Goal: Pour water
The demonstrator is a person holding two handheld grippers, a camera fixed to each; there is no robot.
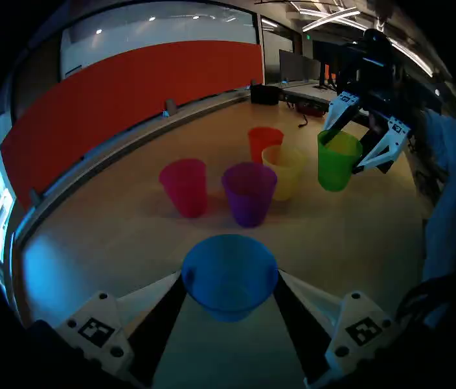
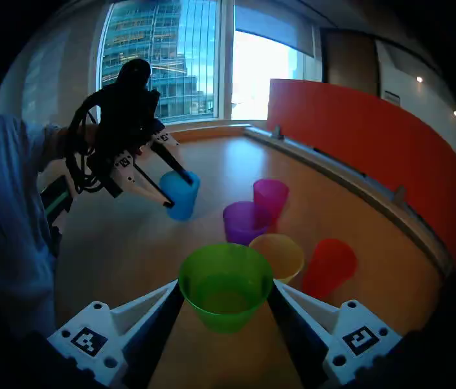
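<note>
While clamping the blue cup in the left tool and the green cup in the right tool, both over the tabletop, bringing rims together and tilting slowly

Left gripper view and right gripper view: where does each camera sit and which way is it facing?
Left gripper view: rides on the left tool, which clamps a blue cup; faces across the table toward the red wall; the person's shirt shows at right.
Right gripper view: rides on the right tool, which clamps a green cup; faces the windows; the same shirt shows at left.
Shared: both tools with their cups, plus the pink cup, purple cup, yellow cup and orange cup between them.
</note>
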